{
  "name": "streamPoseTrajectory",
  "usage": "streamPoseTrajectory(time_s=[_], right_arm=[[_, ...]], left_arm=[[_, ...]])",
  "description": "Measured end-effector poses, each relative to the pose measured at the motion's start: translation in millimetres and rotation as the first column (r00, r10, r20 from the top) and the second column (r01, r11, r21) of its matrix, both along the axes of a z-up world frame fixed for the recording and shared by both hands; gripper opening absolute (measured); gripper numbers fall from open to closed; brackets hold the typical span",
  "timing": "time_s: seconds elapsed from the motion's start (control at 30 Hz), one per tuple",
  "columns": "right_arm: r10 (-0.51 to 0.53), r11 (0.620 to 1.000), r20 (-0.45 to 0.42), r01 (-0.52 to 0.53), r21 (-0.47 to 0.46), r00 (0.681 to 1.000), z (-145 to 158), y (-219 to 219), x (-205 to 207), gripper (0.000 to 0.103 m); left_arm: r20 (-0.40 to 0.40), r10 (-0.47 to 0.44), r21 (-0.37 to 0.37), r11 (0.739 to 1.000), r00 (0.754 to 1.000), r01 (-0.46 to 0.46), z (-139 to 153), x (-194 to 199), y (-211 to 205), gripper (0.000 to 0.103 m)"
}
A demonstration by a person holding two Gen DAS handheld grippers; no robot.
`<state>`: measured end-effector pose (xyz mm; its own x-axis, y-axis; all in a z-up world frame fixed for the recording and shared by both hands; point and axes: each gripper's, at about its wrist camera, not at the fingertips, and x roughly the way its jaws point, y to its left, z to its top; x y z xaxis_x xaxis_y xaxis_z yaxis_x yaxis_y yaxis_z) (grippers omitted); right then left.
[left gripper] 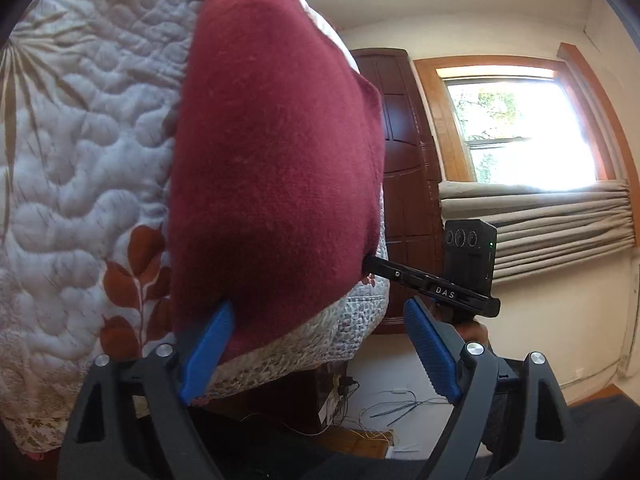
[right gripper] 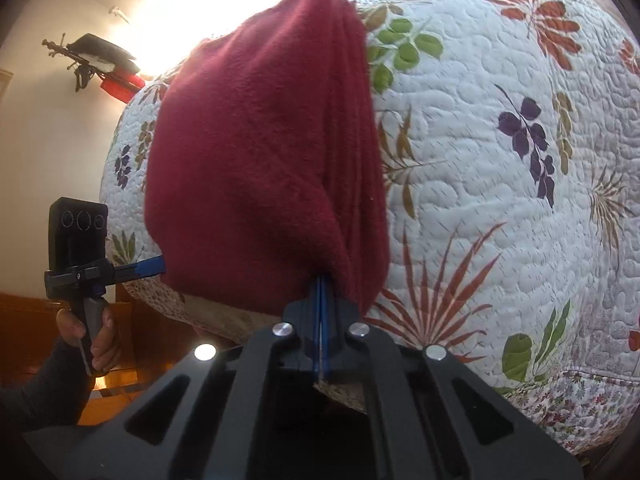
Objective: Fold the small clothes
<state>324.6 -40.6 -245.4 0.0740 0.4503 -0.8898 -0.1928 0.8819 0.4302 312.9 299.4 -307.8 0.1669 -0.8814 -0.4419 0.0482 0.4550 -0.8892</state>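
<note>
garment: a dark red fleece cloth (right gripper: 264, 152), already doubled into several layers, lying on the bed at its near edge, its near hem overhanging toward both grippers.
bed: a white quilt (right gripper: 480, 152) stitched in puffy swirls and printed with rust, green and purple leaves; soft and yielding beneath the cloth.
right gripper: right gripper (right gripper: 321, 300) has its blue jaws pressed together on the near right corner of the cloth, where the stacked layer edges show as parallel ridges.
left gripper: left gripper (left gripper: 320, 344) has its jaws spread wide; one blue pad (left gripper: 208, 356) touches or slips under the near left hem, the other pad (left gripper: 432, 352) hangs free off the bed's side. it holds nothing.
key relation: the cloth runs straight ahead of both jaws, long axis pointing away across the bed. each gripper sits at one near corner, and only the right one has a grip.
judgement: the left jaws seemingly need to close on their corner before the near hem can be carried forward over the far end.
texture: fleece is thick, nappy and limp; the bundle is bulky, so a pinch must take all layers or the inner ones may slip.
hand: a hand (right gripper: 96, 336) grips the left tool's handle.
</note>
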Motion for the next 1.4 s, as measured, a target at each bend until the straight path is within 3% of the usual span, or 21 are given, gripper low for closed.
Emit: streamPoseTrajectory(time_s=[0.07,0.13,0.2,0.23,0.3,0.33,0.37,0.43,0.5,0.57,0.6,0.67,0.73,0.77,0.8,0.87,0.9,0.93,1.03,1.17,1.4], right_arm=[[-0.001,1.000,0.015,0.001,0.027,1.000,5.7,-5.6,-3.4,0.000],[0.010,0.999,0.054,-0.012,0.037,0.998,18.7,-6.8,-13.1,0.007],[0.009,1.000,0.116,-0.012,0.021,0.993,38.9,-6.9,-28.9,0.021],[0.004,1.000,0.158,-0.003,-0.005,0.987,50.3,-8.5,-39.2,0.034],[-0.018,0.997,0.262,0.036,-0.065,0.965,80.3,-7.8,-62.9,0.057],[-0.027,0.992,0.330,0.065,-0.105,0.944,97.5,-7.4,-77.7,0.079],[-0.033,0.984,0.400,0.100,-0.147,0.916,112.1,-5.0,-93.4,0.094],[-0.036,0.964,0.491,0.160,-0.212,0.870,133.4,-3.1,-119.3,0.098],[-0.045,0.952,0.494,0.187,-0.243,0.868,144.6,0.8,-134.9,0.099],[-0.067,0.948,0.509,0.214,-0.236,0.858,162.7,1.1,-151.9,0.099],[-0.076,0.950,0.533,0.224,-0.219,0.843,176.7,1.2,-163.6,0.099],[-0.078,0.958,0.592,0.224,-0.177,0.802,210.7,0.6,-190.1,0.099],[-0.097,0.968,0.655,0.225,-0.114,0.750,245.0,-5.2,-219.5,0.100],[-0.128,0.968,0.662,0.239,-0.080,0.739,254.3,-9.8,-230.8,0.100],[-0.159,0.968,0.631,0.246,-0.052,0.759,253.3,-16.5,-236.9,0.100],[-0.155,0.975,0.493,0.212,-0.062,0.856,232.8,-19.9,-233.3,0.100],[-0.122,0.979,0.437,0.180,-0.094,0.891,221.8,-16.1,-233.7,0.100],[-0.107,0.980,0.422,0.168,-0.111,0.900,217.0,-14.1,-239.0,0.099],[-0.106,0.981,0.456,0.168,-0.099,0.884,228.4,-10.2,-265.7,0.099],[-0.052,0.975,0.538,0.159,-0.154,0.841,247.7,-2.4,-291.0,0.100],[-0.041,0.978,0.540,0.145,-0.152,0.841,252.6,-0.1,-304.7,0.100]], left_arm=[[0.006,0.016,0.034,0.999,1.000,-0.016,7.8,-1.8,-6.8,0.086],[0.018,0.027,0.073,0.997,0.999,-0.029,22.1,-12.6,-7.6,0.087],[0.029,0.061,0.141,0.988,0.998,-0.064,44.8,-30.2,-8.4,0.088],[0.045,0.083,0.203,0.975,0.996,-0.090,60.4,-41.9,-9.1,0.090],[0.112,0.116,0.405,0.901,0.987,-0.152,93.8,-70.9,-15.7,0.097],[0.153,0.118,0.495,0.850,0.981,-0.179,111.6,-87.6,-22.3,0.097],[0.190,0.112,0.538,0.819,0.975,-0.199,128.0,-105.0,-27.5,0.099],[0.268,0.102,0.605,0.756,0.958,-0.250,161.5,-134.7,-39.4,0.099],[0.318,0.130,0.648,0.693,0.939,-0.315,189.8,-158.2,-43.8,0.099],[0.319,0.181,0.693,0.625,0.930,-0.360,216.9,-174.7,-48.8,0.099],[0.322,0.204,0.697,0.611,0.925,-0.377,230.3,-177.8,-43.5,0.099],[0.375,0.230,0.659,0.615,0.898,-0.433,257.5,-200.5,-41.1,0.099],[0.422,0.224,0.661,0.587,0.878,-0.467,281.6,-221.9,-48.7,0.099],[0.445,0.212,0.665,0.572,0.870,-0.480,290.3,-231.8,-52.9,0.099],[0.464,0.198,0.667,0.563,0.864,-0.487,294.0,-238.8,-56.5,0.099],[0.454,0.188,0.684,0.552,0.871,-0.476,292.7,-248.3,-62.9,0.099],[0.438,0.183,0.690,0.559,0.880,-0.459,290.6,-252.7,-66.1,0.099],[0.423,0.188,0.689,0.568,0.886,-0.449,289.9,-257.9,-68.6,0.099],[0.422,0.210,0.683,0.567,0.882,-0.461,294.5,-275.8,-75.1,0.099],[0.457,0.184,0.722,0.495,0.870,-0.484,306.1,-291.9,-87.2,0.099],[0.473,0.168,0.717,0.497,0.865,-0.489,315.5,-309.0,-92.2,0.099]])
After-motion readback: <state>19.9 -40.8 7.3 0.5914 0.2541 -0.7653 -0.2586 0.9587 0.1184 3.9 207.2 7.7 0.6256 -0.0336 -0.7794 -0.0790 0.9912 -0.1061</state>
